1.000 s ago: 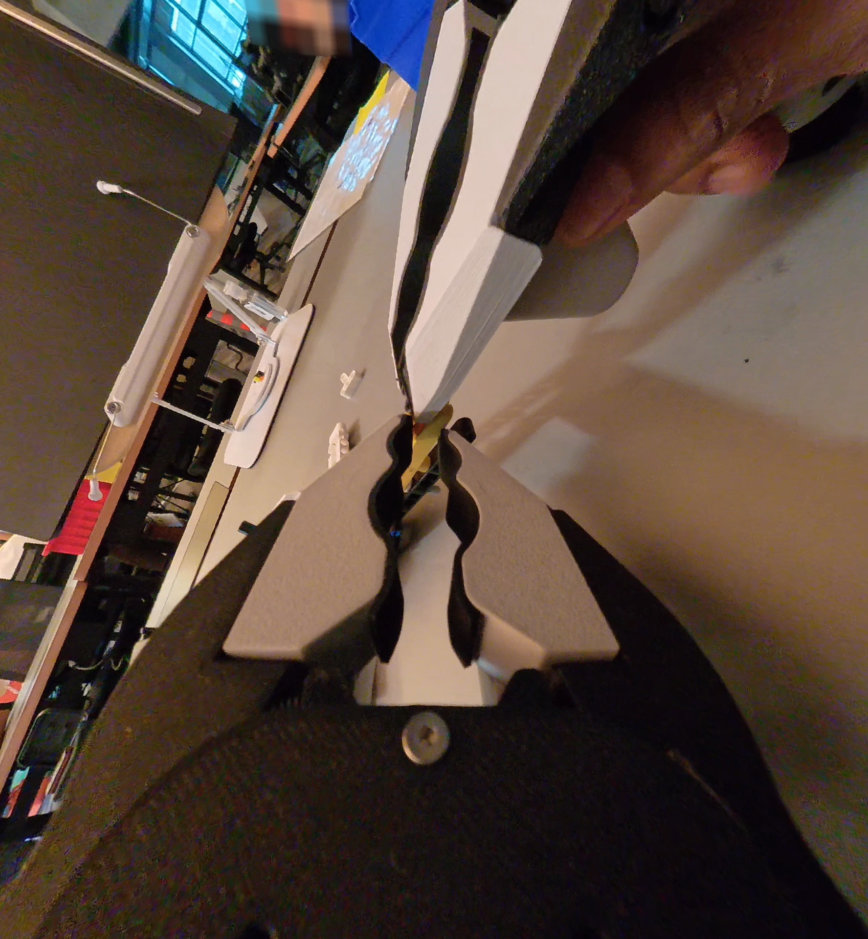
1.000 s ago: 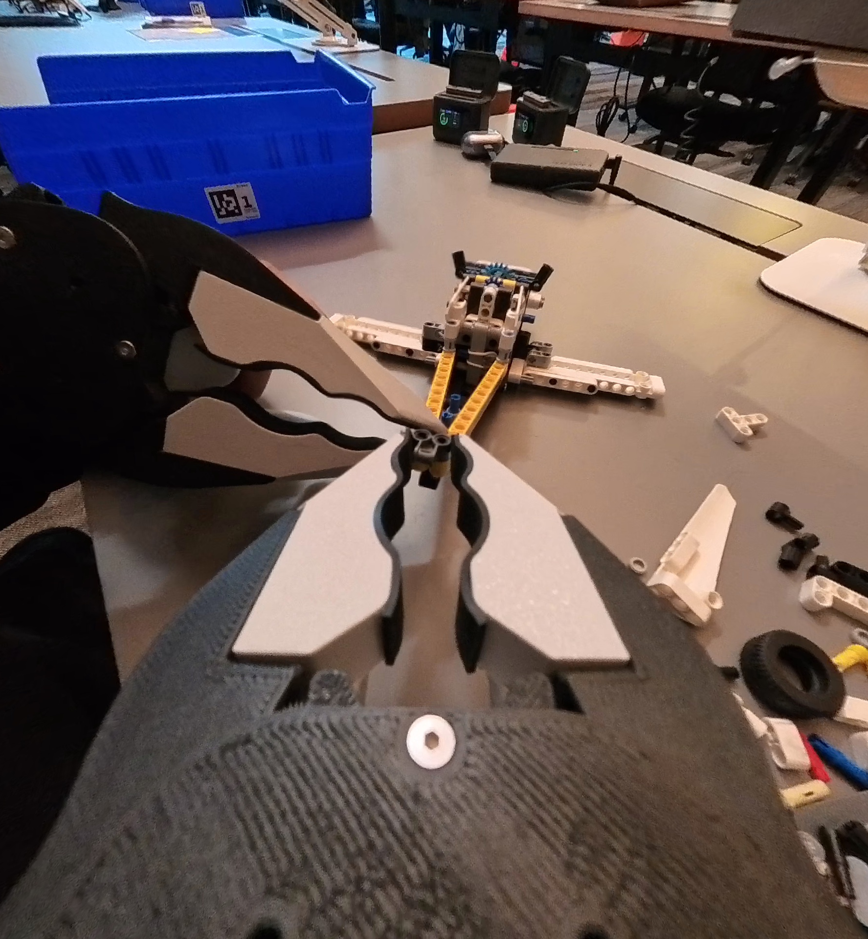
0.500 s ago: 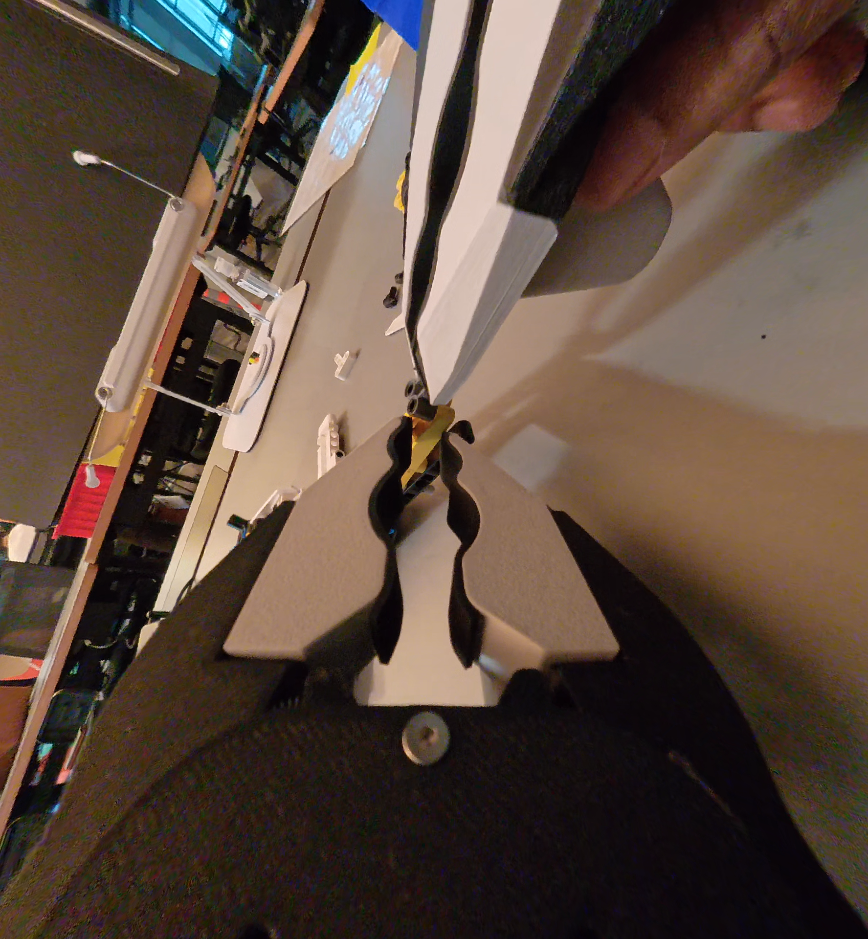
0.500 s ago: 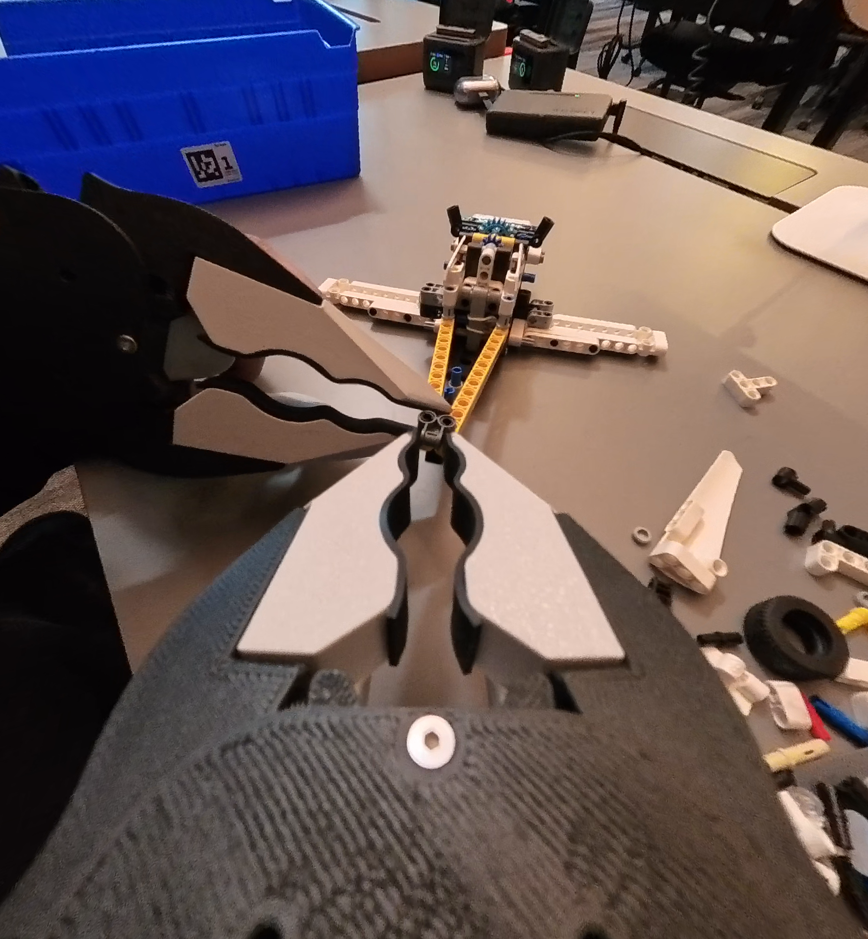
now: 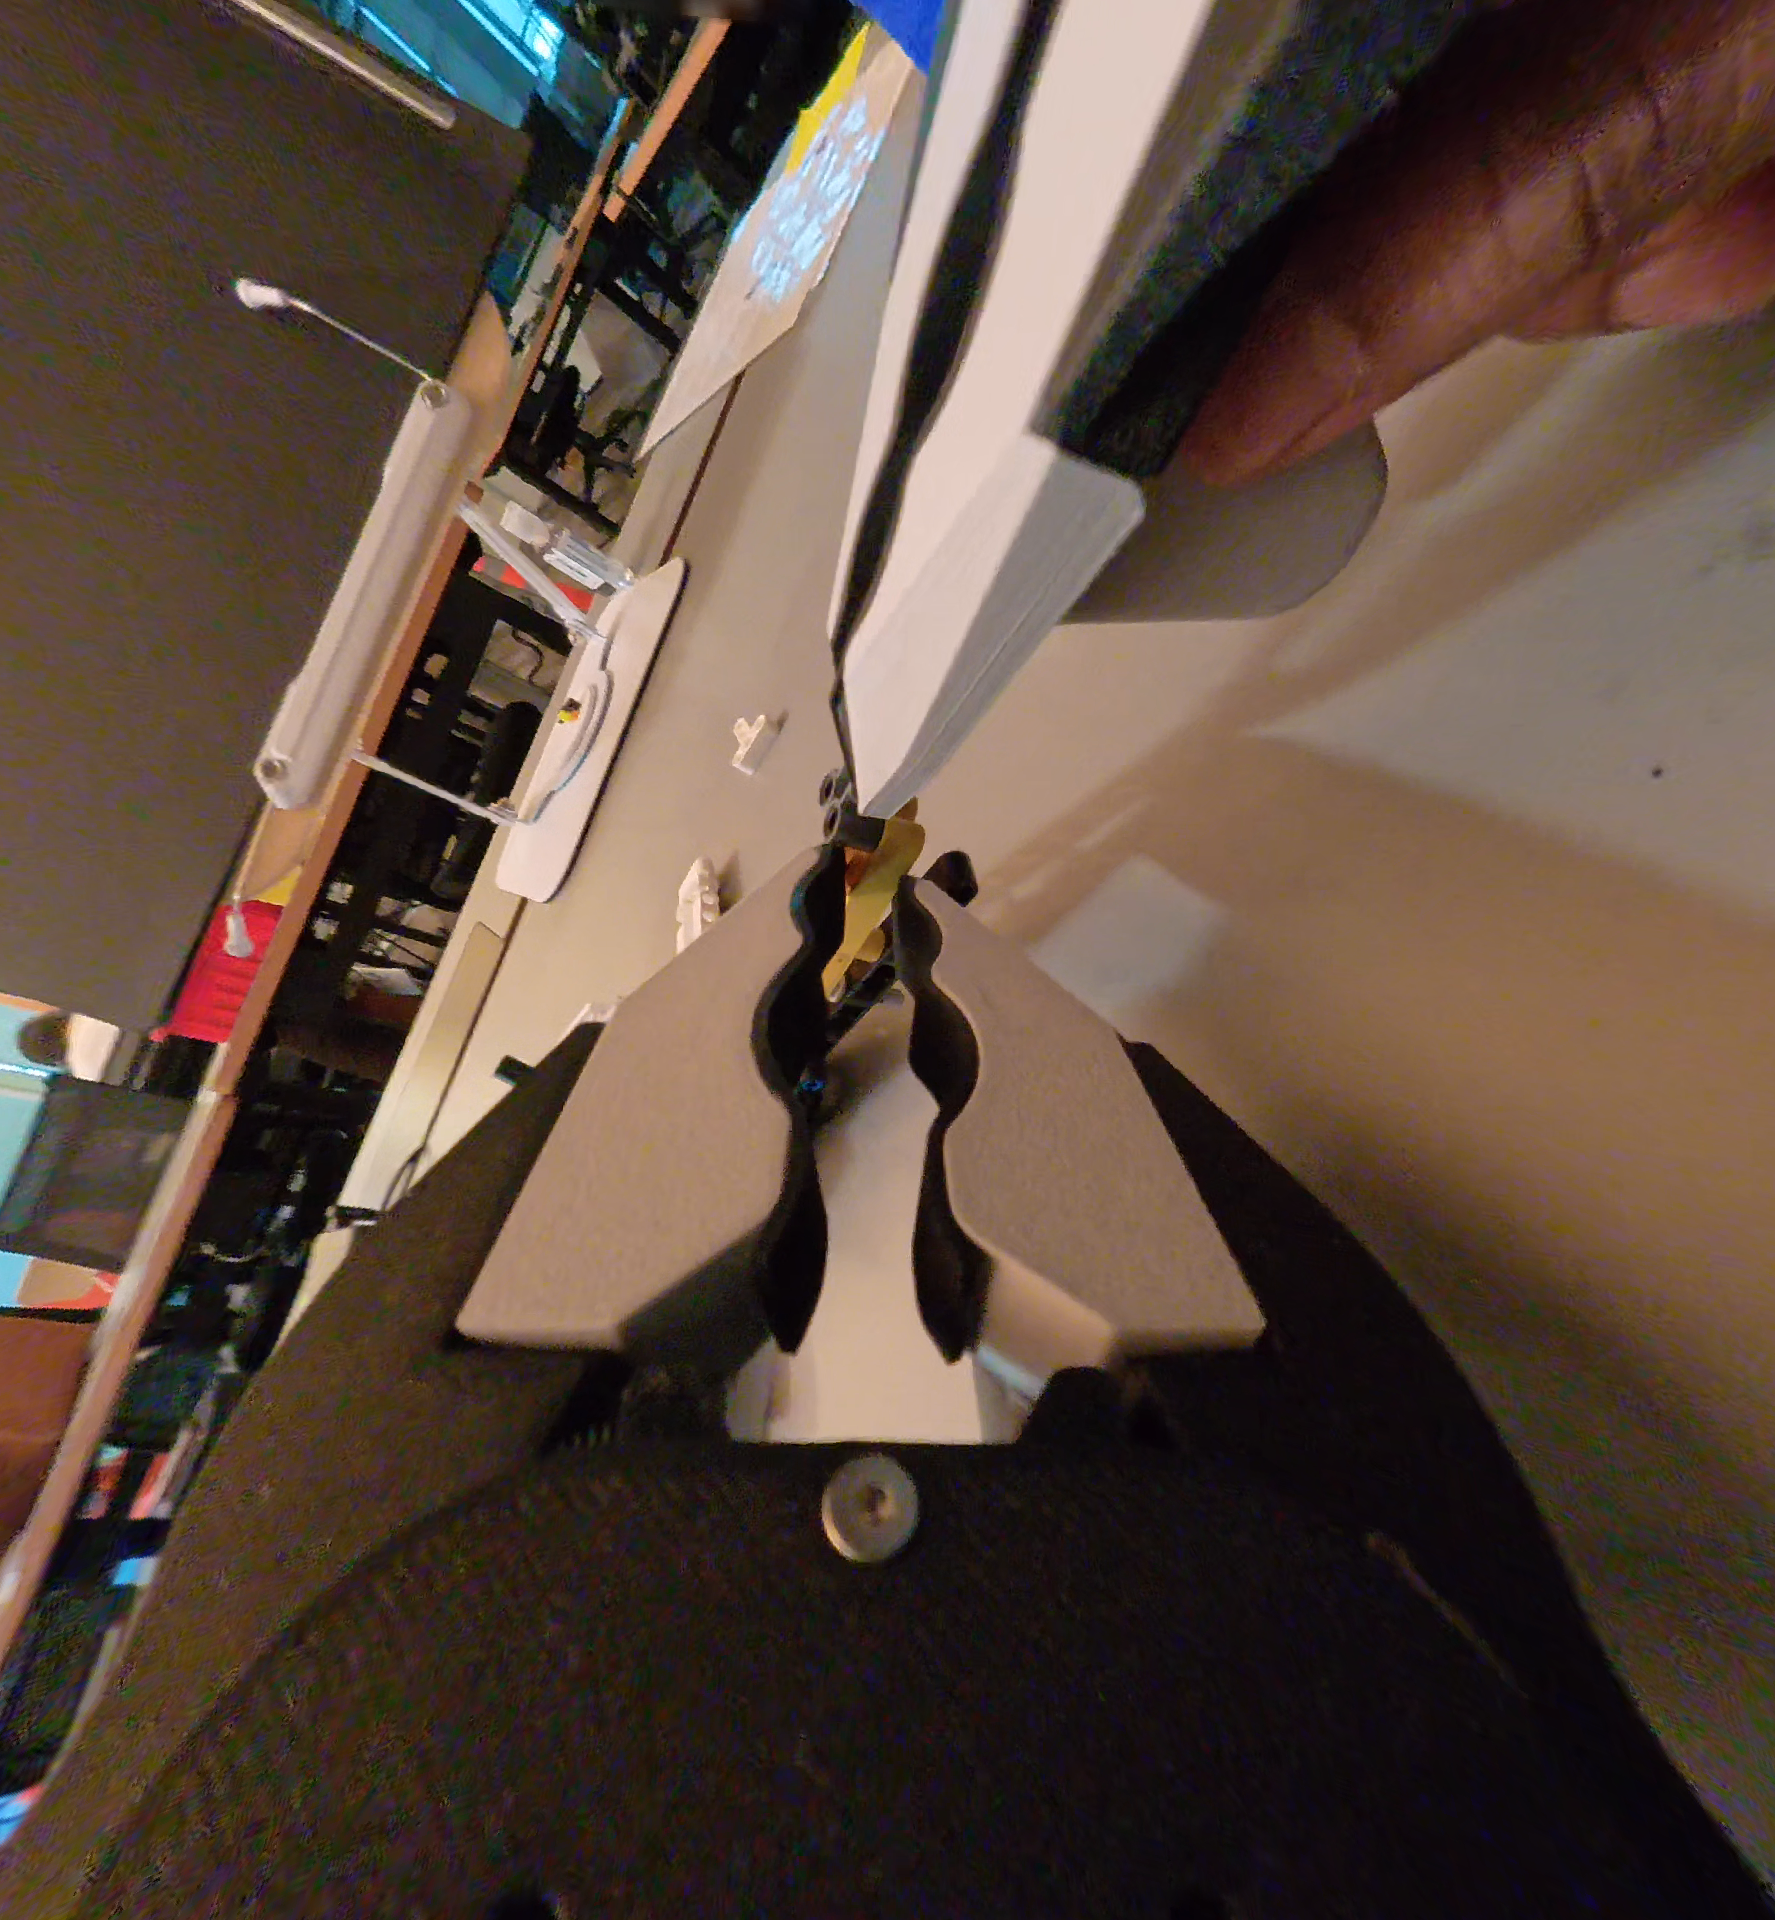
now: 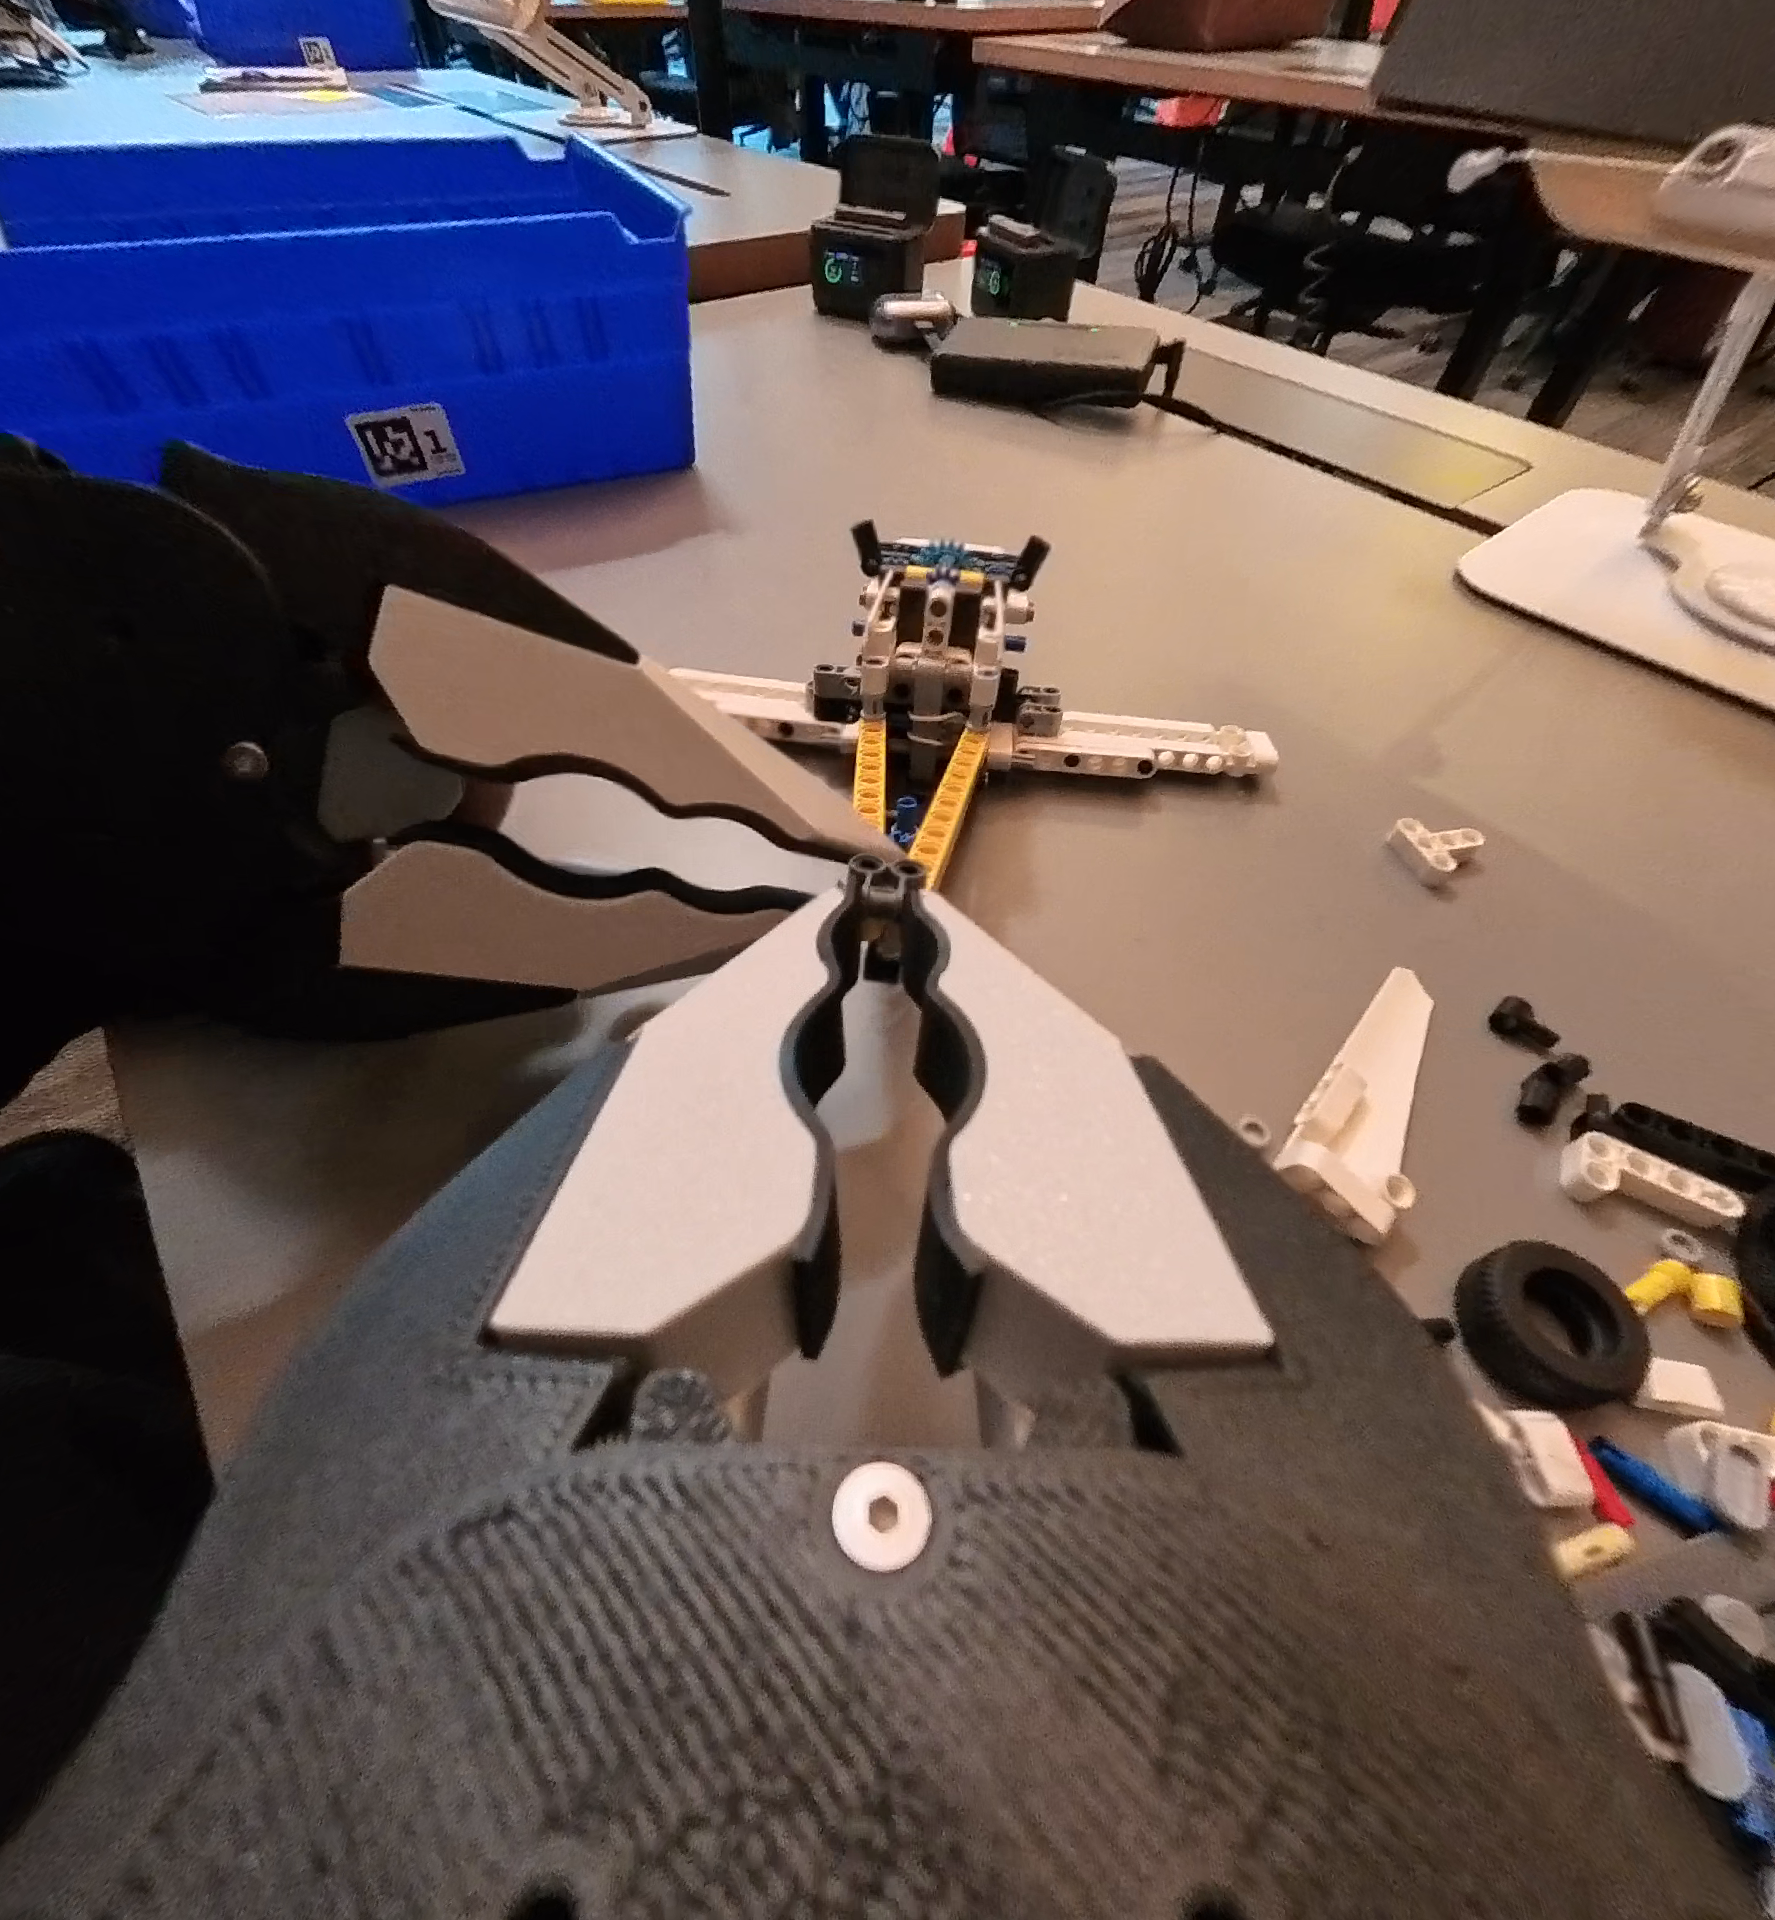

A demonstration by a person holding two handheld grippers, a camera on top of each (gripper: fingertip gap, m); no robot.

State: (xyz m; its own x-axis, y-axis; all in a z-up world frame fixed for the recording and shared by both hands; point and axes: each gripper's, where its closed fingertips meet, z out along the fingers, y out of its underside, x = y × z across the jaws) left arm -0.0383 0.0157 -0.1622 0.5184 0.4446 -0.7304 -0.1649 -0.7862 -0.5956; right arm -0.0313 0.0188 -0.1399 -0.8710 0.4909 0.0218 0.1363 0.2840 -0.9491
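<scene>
Over grey table (image 6: 1278, 582), both grippers' tips converge, clamped on model's nose.

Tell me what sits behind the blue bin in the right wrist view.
Behind the blue bin a pale tabletop shows, carrying flat papers and the foot of a desk lamp. The bin's walls hide whatever lies directly behind and inside it.
</scene>
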